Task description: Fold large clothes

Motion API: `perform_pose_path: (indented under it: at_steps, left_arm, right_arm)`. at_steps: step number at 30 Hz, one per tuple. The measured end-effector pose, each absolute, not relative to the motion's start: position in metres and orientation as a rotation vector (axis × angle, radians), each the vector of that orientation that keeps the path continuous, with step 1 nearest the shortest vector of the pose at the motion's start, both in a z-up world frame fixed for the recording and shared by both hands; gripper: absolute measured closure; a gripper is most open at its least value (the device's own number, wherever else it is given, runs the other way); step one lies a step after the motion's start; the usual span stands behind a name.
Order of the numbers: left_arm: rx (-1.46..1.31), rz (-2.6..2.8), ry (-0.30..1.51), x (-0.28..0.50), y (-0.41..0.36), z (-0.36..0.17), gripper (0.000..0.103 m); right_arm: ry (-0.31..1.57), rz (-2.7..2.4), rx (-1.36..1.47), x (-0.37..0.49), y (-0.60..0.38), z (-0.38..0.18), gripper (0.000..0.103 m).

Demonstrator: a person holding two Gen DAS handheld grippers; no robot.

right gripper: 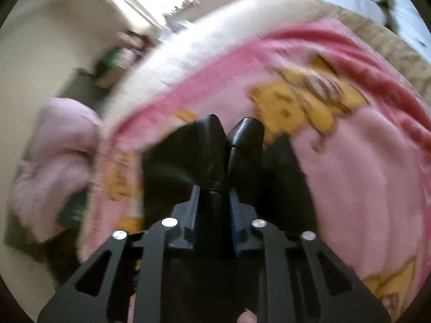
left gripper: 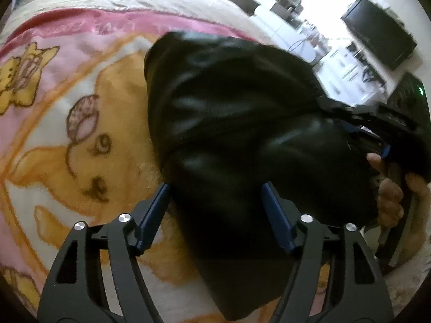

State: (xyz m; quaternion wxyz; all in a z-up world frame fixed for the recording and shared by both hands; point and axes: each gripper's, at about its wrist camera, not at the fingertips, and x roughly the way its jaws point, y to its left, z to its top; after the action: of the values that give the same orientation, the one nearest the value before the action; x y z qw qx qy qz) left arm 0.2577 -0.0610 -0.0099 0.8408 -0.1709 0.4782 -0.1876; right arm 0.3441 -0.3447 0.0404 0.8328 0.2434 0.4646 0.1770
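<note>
Our right gripper (right gripper: 215,185) pinches a bunch of the black jacket (left gripper: 231,134) on the pink blanket (left gripper: 67,123), our left gripper (left gripper: 215,210) stands open around it (pads not pressing), so the slippery cloth could slide off the bed edge nearby.
</note>
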Motion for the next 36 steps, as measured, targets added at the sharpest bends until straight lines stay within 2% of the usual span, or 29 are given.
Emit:
perform_pose_path:
  at_steps: [3, 10, 18, 21, 22, 23, 29, 33, 36]
  left_arm:
    - [-0.361, -0.392, 0.986, 0.257, -0.062, -0.001, 0.037]
    - [-0.371, -0.407, 1.028, 0.258, -0.079, -0.020, 0.027]
    - [-0.349, -0.395, 1.032, 0.260, -0.090, -0.024, 0.024]
    - [-0.336, -0.390, 1.029, 0.259, -0.090, -0.020, 0.022]
    - [-0.327, -0.394, 1.031, 0.258, -0.091, -0.020, 0.022]
    - [-0.311, -0.396, 1.031, 0.258, -0.093, -0.018, 0.022]
    - [-0.284, -0.409, 1.027, 0.257, -0.097, -0.014, 0.022]
    - [-0.276, -0.412, 1.030, 0.256, -0.097, -0.016, 0.022]
    - [-0.275, -0.410, 1.029, 0.256, -0.097, -0.016, 0.022]
  right_arm:
    - [0.937, 0.385, 0.559, 0.333, -0.371, 0.040, 0.087]
    - [0.969, 0.329, 0.569, 0.323, -0.408, -0.023, 0.084]
    - [0.992, 0.278, 0.532, 0.321, -0.412, -0.054, 0.070]
    - [0.983, 0.264, 0.541, 0.316, -0.414, -0.049, 0.061]
    - [0.974, 0.270, 0.533, 0.312, -0.414, -0.041, 0.056]
    - [0.973, 0.273, 0.526, 0.310, -0.414, -0.037, 0.046]
    - [0.930, 0.305, 0.513, 0.290, -0.416, -0.013, 0.034]
    - [0.873, 0.352, 0.480, 0.270, -0.414, 0.009, 0.014]
    - [0.888, 0.404, 0.466, 0.262, -0.410, 0.014, 0.010]
